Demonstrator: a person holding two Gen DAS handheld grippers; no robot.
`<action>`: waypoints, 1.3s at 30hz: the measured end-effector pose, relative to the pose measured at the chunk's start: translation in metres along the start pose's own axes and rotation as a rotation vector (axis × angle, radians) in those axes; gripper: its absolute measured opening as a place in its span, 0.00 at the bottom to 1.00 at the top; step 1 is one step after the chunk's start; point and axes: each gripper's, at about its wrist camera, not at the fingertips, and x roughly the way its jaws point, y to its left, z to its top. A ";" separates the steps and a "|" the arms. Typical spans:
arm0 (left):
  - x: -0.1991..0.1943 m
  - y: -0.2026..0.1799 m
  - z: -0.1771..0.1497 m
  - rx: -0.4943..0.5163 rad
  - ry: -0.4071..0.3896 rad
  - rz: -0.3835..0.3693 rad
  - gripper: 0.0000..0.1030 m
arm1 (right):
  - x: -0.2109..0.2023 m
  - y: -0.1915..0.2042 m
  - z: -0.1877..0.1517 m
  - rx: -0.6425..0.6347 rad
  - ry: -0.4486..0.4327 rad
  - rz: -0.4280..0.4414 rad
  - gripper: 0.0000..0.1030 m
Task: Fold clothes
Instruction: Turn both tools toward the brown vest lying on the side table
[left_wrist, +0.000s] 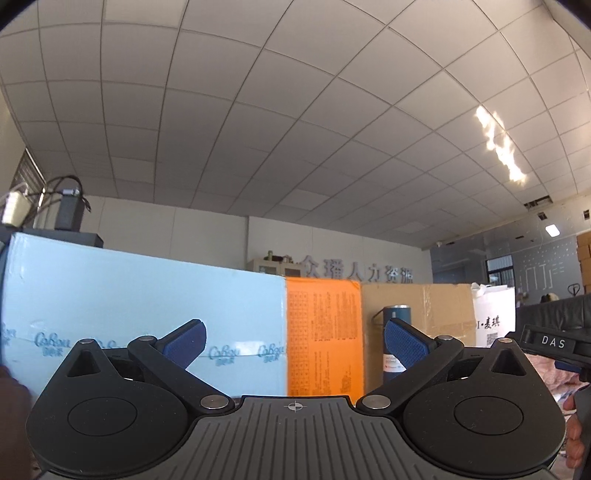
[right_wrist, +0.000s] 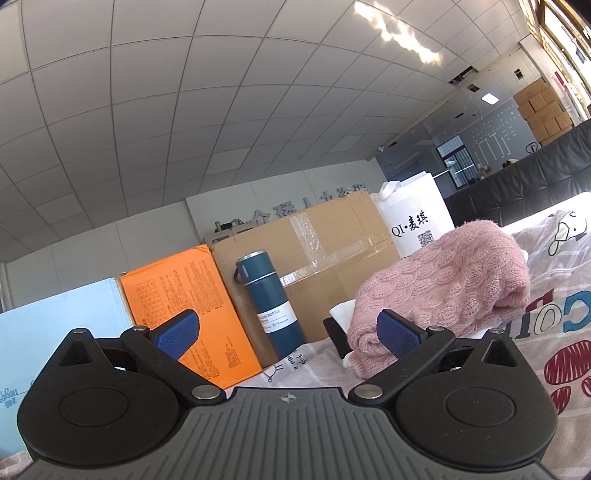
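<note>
A pink cable-knit sweater (right_wrist: 447, 273) lies folded in a bundle on a printed sheet (right_wrist: 554, 332), on top of white and black cloth. My right gripper (right_wrist: 288, 334) is open, tilted up, and its right blue pad (right_wrist: 399, 334) overlaps the sweater's near edge in view. My left gripper (left_wrist: 293, 341) is open too, aimed at the boxes with nothing between its fingers. A sliver of pink cloth (left_wrist: 546, 373) shows at the far right of the left wrist view, behind the other gripper's body (left_wrist: 554, 343).
Along the back stand a light blue box (left_wrist: 147, 317), an orange box (right_wrist: 184, 306), a taped cardboard box (right_wrist: 314, 266), a dark blue bottle (right_wrist: 269, 299) and a white bag (right_wrist: 413, 221). A dark sofa back (right_wrist: 535, 177) runs behind on the right.
</note>
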 end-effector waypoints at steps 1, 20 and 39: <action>-0.006 0.005 0.003 0.022 -0.007 0.019 1.00 | -0.002 0.003 0.000 -0.007 0.004 0.018 1.00; -0.093 0.139 0.074 0.247 -0.114 0.488 1.00 | -0.049 0.142 -0.002 0.002 0.352 0.580 1.00; -0.160 0.347 0.011 -0.610 0.016 0.650 1.00 | -0.060 0.384 -0.109 -0.108 0.834 0.978 1.00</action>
